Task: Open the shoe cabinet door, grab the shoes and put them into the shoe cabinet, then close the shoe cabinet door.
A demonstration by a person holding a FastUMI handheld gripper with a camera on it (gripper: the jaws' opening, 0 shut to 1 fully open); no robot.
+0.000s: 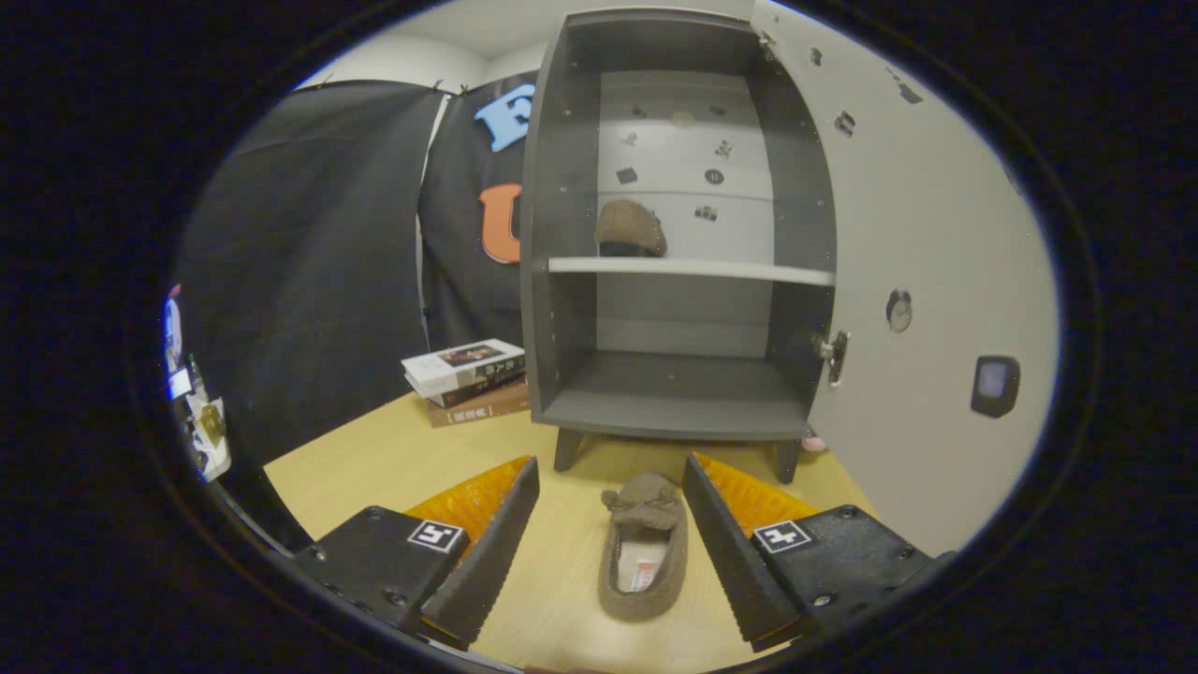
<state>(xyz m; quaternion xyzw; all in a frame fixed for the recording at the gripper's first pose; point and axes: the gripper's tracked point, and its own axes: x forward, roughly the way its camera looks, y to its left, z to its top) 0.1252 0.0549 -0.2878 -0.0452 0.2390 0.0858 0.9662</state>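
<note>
Gripper gapes wide around a brown shoe before the cabinet, door open; second shoe on its shelf

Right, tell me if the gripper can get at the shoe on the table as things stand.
Probably yes. The gripper is open, and the brown shoe lies on the table between its fingers, touching neither. Nothing blocks it, so closing should catch its sides. The other shoe sits on the cabinet's shelf.
</note>
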